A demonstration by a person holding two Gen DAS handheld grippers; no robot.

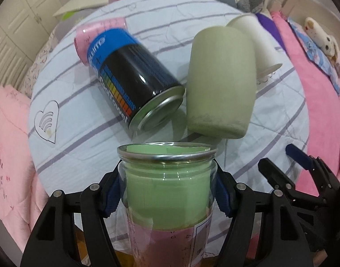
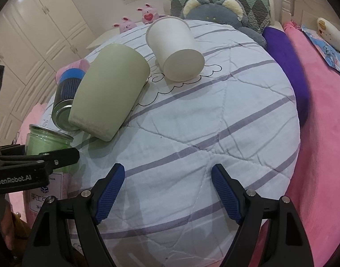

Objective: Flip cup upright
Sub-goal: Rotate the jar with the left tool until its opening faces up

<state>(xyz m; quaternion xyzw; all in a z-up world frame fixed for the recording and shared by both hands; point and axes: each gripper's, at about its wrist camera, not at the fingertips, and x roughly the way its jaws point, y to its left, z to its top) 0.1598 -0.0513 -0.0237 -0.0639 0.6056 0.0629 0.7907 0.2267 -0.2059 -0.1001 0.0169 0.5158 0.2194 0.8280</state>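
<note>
Five containers are counted on the round quilted cushion [image 2: 214,115], white with lilac stripes and stitched seams.

1. Glass jar [image 1: 167,191]: clear glass, metal rim, green paper lining, pink label band lower down. It is clamped between the blue textured pads of the left gripper [image 1: 167,197], at the cushion's near-left edge, mouth up. In the right wrist view it is seen at [image 2: 47,142], partly hidden by the left gripper [image 2: 36,158].
2. Olive-green cup [image 1: 221,82]: matte, tapered, smooth. It is lying on its side just beyond the jar, narrow base toward the cameras.
3. Black can [image 1: 136,82]: glossy, cylindrical, blue band, colour-bar print, metal end. It is lying on its side to the left of the green cup; contact between the two cannot be told.
4. Pink cup [image 1: 98,35]: only partly seen behind the can.
5. White cup [image 2: 174,49]: matte, tapered, on its side, beyond the green cup toward the cushion's far side, base toward the camera.

Right gripper [image 2: 167,195]: fingers held wide apart, nothing between the pads, hovering over the cushion's near edge, right of the jar.

Around the cushion: pink blanket [image 2: 321,133], one grey plush [image 2: 221,11], two pink plush rabbits [image 2: 147,15].
</note>
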